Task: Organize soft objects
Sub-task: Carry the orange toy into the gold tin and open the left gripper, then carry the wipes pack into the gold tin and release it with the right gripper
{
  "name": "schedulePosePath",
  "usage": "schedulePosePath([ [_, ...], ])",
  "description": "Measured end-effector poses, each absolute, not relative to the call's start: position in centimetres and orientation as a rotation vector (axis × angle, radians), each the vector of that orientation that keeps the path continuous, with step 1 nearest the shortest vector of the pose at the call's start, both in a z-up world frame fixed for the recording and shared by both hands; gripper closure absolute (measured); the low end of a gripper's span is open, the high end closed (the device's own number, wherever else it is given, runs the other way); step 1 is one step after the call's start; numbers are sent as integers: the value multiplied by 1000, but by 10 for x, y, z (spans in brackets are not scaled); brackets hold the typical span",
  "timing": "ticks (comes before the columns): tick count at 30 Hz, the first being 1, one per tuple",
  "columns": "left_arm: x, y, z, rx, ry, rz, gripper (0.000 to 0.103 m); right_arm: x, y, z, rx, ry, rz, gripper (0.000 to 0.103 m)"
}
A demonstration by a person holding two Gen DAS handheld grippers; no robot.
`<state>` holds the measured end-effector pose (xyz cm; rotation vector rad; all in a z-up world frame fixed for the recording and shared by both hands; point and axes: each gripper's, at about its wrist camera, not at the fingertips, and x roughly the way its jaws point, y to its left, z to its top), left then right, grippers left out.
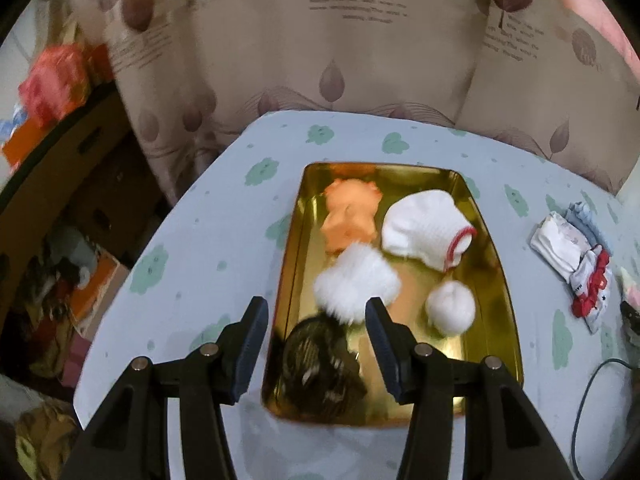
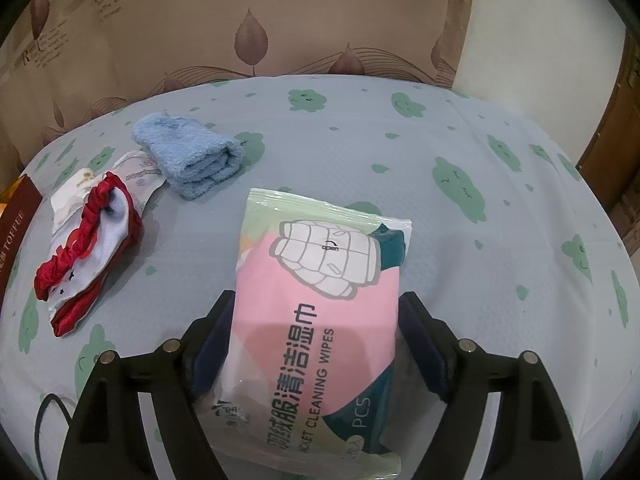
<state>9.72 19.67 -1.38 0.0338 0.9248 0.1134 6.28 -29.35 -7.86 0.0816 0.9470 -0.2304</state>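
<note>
A gold tray (image 1: 496,248) on the table holds an orange plush toy (image 1: 350,216), a white sock with red trim (image 1: 424,228), a white fluffy pompom (image 1: 354,282), a small white ball (image 1: 450,306) and a dark furry item (image 1: 316,368). My left gripper (image 1: 316,312) is open and empty above the tray's near end. My right gripper (image 2: 316,308) is shut on a pink pack of cleaning wipes (image 2: 320,304) held over the table. A red-frilled white sock (image 2: 84,240) and a folded blue towel (image 2: 192,154) lie to its left.
The table (image 2: 480,200) has a pale blue cloth with green clouds. A brown toffee box (image 2: 16,224) sits at its left edge. A black cable (image 1: 588,400) runs at the right. Curtains hang behind. Clutter and boxes (image 1: 80,280) lie left of the table.
</note>
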Motion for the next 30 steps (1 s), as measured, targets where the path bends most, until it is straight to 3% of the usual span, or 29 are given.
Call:
schedulePosePath([
  [9,55,219,-17,-5,844,180,51,61,-295,-78,87,945,-231,26],
  [11,49,221,-17,-25,836,163,51,61,-294,-77,84,942,-229,29],
  [12,47,223,-17,-34,834,154,51,60,-294,-76,84,937,-224,35],
  [16,46,230,-19,-27,813,165,51,56,-291,-74,75,931,-228,39],
  [30,50,253,-30,-59,839,231,46,49,-271,-58,59,910,-231,44],
])
